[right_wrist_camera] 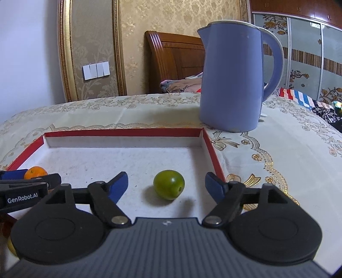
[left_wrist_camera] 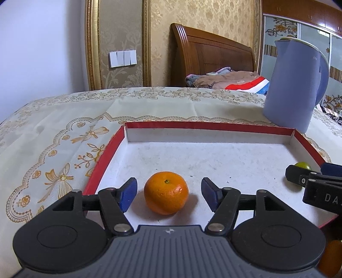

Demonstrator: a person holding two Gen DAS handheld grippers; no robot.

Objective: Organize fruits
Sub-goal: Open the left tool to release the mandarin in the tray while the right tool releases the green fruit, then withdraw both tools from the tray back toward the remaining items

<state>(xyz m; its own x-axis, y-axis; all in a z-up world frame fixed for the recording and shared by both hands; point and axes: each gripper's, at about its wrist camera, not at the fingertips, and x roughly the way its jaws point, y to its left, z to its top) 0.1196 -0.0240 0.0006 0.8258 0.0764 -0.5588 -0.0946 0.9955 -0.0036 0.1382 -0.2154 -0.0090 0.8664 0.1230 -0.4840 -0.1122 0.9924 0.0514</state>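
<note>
Left gripper (left_wrist_camera: pixel 168 188) straddles orange (left_wrist_camera: pixel 166 192); right view shows lime (right_wrist_camera: pixel 168 187).

A bright orange mandarin (left_wrist_camera: pixel 166 192) and a small green fruit (right_wrist_camera: pixel 168 187) lie in a shallow tray (right_wrist_camera: pixel 210 149) with red walls outside and a speckled white lining. The counter (left_wrist_camera: pixel 64 136) wears a cream cloth patterned with gold bows, flowers and scalloped borders, and on it stands a lavender-blue kettle (right_wrist_camera: pixel 232 77). Both tools are black and grey with blue pads (left_wrist_camera: pixel 128 193), and the wallpaper (right_wrist_camera: pixel 166 17) is beige damask in gilt frames.
</note>
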